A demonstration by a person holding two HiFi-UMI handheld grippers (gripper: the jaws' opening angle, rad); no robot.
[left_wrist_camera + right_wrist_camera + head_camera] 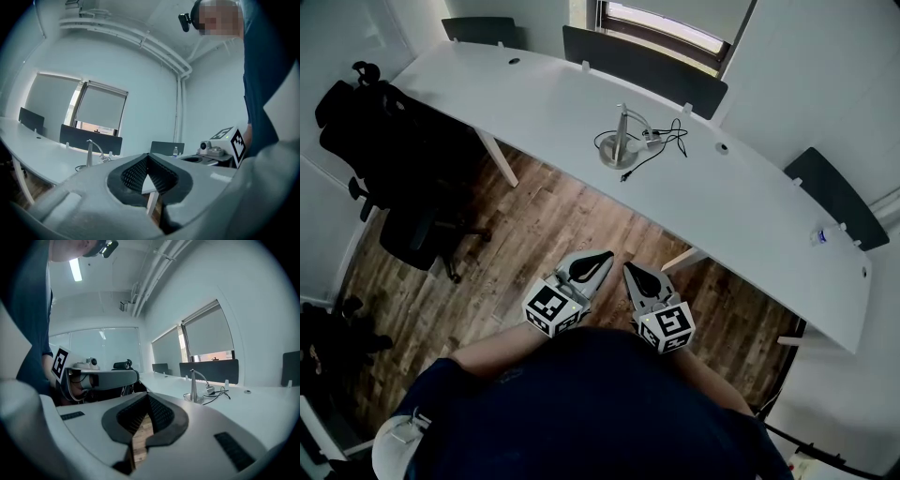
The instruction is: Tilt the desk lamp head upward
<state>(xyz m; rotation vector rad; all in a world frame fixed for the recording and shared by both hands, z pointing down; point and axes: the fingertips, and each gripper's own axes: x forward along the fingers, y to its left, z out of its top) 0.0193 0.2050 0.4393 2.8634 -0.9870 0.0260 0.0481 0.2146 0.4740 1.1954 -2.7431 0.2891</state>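
A silver desk lamp (622, 137) stands on the long white desk (750, 202), its round base near the desk's front edge and its thin arm bent over with the head low at the right (652, 138). It also shows far off in the left gripper view as the lamp (90, 152) and in the right gripper view as the lamp (193, 385). My left gripper (602, 258) and right gripper (629, 270) are held close to the person's body over the wooden floor, well short of the desk. Both are shut with nothing between the jaws.
A black cable (661, 150) loops around the lamp's base. A small bottle (821, 234) stands at the desk's right end. Black office chairs (398, 178) stand at the left on the wood floor (553, 225). Dark divider panels (642, 66) line the desk's far edge.
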